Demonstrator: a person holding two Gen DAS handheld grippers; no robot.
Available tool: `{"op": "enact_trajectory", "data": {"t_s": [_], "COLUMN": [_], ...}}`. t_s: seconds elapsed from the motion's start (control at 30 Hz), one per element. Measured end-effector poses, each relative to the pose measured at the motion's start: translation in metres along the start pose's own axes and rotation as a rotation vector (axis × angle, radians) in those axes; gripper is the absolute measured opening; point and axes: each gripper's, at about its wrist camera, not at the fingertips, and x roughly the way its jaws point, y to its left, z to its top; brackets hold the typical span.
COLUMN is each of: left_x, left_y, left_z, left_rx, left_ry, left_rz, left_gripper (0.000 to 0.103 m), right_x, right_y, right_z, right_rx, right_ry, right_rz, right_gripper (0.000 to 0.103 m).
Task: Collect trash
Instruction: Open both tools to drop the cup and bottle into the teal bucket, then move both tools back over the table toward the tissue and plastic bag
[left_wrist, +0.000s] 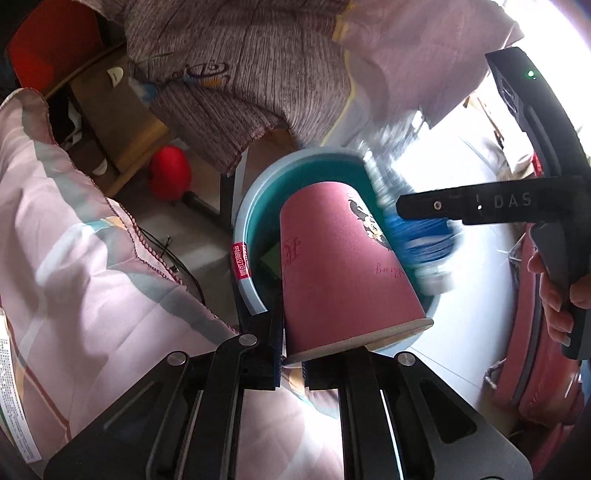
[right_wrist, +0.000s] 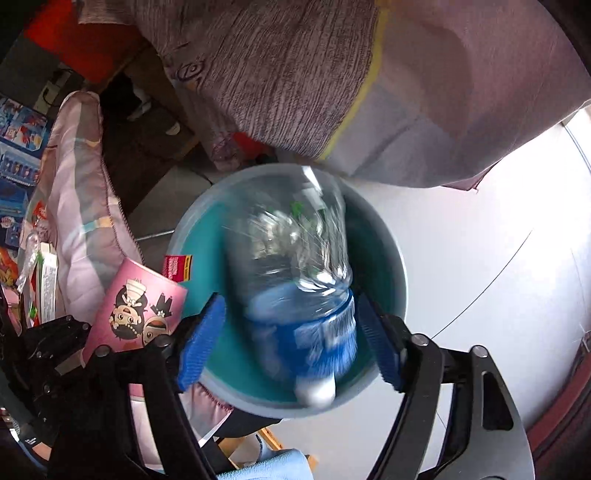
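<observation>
Bedding (left_wrist: 74, 236) is hanging around a teal bin (left_wrist: 245, 221) sitting on pale floor (right_wrist: 480, 258). The left gripper (left_wrist: 291, 365) is pinching a pink cup (left_wrist: 343, 266) by its rim over the bin. The right gripper (right_wrist: 291, 339), lettered "DAS", is standing wide apart around a blurred bottle (right_wrist: 295, 266) above the bin.

One pink paper cup (left_wrist: 343, 266); one clear plastic bottle (right_wrist: 295, 280) with a blue label; one teal bin (right_wrist: 384, 266). Two black grippers: left gripper (left_wrist: 291, 363), right gripper (right_wrist: 288, 339). One red ball (left_wrist: 170, 177), one pink quilt (left_wrist: 74, 236).
</observation>
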Motion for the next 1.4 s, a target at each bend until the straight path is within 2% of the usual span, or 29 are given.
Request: {"op": "enact_trajectory", "data": {"t_s": [0.13,0.4,0.43,0.47,0.5,0.53,0.57,0.83,0.97,1.17,1.4], "left_x": [0.009,0.023,0.025,0.025,0.023,0.021,0.017,-0.003,-0.019,-0.045,-0.088], "left_y": [0.0,-0.014,-0.016,-0.017,-0.018,-0.018,-0.019,-0.011,-0.002,0.021,0.069], "left_z": [0.004,0.002,0.003,0.002,0.002,0.001,0.0,-0.008,-0.02,-0.045,-0.081], "left_rx": [-0.003,0.025,0.029,0.031,0.035,0.038,0.043,0.021,-0.009,-0.04,-0.121], "left_ry": [0.014,0.056,0.066,0.066,0.052,0.039,0.018,-0.015,-0.04,-0.076,-0.135], "left_rz": [-0.003,-0.014,-0.013,-0.009,0.004,0.016,0.034,0.034,0.024,0.037,0.07], "left_gripper": [0.008,0.011,0.023,0.041,0.05,0.063,0.069,0.084,0.088,0.088,0.091], "right_x": [-0.001,-0.009,-0.01,-0.011,-0.012,-0.012,-0.013,-0.02,-0.025,-0.027,-0.03], "right_y": [-0.004,-0.013,-0.014,-0.015,-0.015,-0.015,-0.015,-0.001,0.016,0.059,0.128], "right_z": [0.004,0.001,0.0,0.0,-0.001,-0.002,-0.003,-0.01,-0.016,-0.025,-0.038], "right_rx": [-0.001,-0.004,-0.004,-0.004,-0.002,0.001,0.002,-0.004,-0.025,-0.082,-0.18], "right_ry": [-0.002,-0.017,-0.019,-0.019,-0.019,-0.018,-0.017,-0.003,-0.001,0.004,-0.001], "right_rz": [-0.003,-0.025,-0.029,-0.034,-0.041,-0.045,-0.046,-0.079,-0.088,-0.096,-0.096], "right_gripper": [0.074,0.084,0.084,0.085,0.085,0.085,0.085,0.086,0.087,0.088,0.088]}}
